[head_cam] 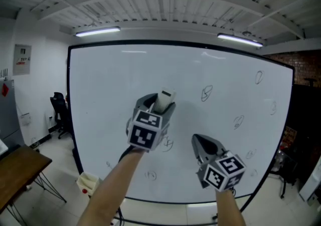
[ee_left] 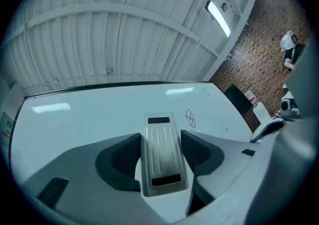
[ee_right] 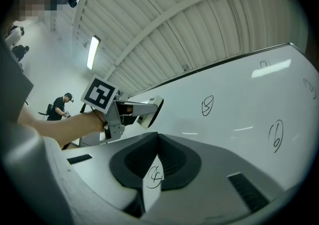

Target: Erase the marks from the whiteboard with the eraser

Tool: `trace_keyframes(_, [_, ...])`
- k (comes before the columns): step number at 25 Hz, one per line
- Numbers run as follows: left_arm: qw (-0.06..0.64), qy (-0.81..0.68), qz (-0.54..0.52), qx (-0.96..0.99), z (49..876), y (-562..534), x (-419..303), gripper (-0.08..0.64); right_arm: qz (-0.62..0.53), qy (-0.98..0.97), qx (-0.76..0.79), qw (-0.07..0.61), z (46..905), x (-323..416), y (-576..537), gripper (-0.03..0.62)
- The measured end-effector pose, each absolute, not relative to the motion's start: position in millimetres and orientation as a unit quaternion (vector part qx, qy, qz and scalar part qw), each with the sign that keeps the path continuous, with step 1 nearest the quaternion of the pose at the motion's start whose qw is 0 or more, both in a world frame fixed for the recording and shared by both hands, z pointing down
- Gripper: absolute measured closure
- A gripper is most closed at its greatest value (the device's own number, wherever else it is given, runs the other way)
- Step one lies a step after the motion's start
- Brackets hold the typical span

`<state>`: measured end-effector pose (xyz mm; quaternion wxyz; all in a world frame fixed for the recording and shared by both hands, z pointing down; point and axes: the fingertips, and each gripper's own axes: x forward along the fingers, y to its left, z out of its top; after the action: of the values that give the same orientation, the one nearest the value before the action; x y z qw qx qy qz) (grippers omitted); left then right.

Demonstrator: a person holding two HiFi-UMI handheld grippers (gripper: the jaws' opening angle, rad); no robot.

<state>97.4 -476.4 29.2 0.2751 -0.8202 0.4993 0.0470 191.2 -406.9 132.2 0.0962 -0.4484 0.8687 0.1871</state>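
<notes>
A broad whiteboard on a stand fills the head view, under a ribbed white ceiling with strip lights. The left tool is raised in front of the board's middle, its jaws clenched on the sides of a pale ribbed eraser that points at the surface; contact with the board cannot be told. The right tool hangs lower and to the right, its jaws closed together and empty. Small dark scribbled marks dot the board's right half and lower centre, one just below the left tool.
</notes>
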Motion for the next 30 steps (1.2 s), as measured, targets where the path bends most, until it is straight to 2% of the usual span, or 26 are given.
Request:
trace_keyframes(17, [0.195, 0.455, 0.022, -0.869, 184, -450, 95, 0.302, 0.15, 0.865, -0.471, 0.092, 198, 178, -403, 0.601])
trace_keyframes(30, [0.179, 0.447, 0.024, -0.876, 202, -454, 101, 0.302, 0.142, 0.865, -0.475, 0.074, 208, 179, -405, 0.601])
